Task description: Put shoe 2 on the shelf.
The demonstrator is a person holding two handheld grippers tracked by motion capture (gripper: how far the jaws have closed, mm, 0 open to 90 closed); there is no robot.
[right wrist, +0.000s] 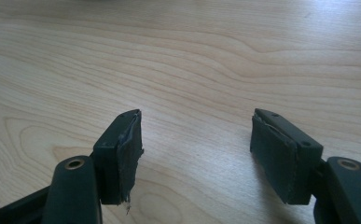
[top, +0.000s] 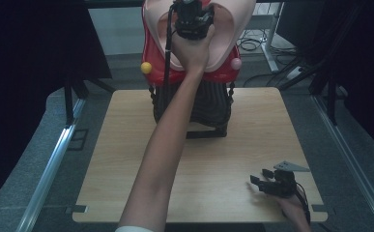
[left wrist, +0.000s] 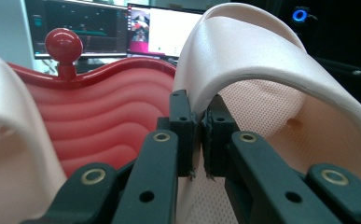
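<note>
Beyond far surface edge, left gripper (top: 193,10) clamped on pale pink foam slipper strap (left wrist: 243,51), red wavy plastic rack (left wrist: 99,107) just beside. Right gripper (right wrist: 194,149) jaws apart, resting near corner of light wooden surface (top: 126,159); grey floor, monitors (left wrist: 122,28) beyond.

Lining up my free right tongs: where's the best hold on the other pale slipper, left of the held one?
Take the pale slipper by its arched strap, one pad under and one over, coming from the open end. The left tongs already pinch the twin's thin strap edge this way.
</note>
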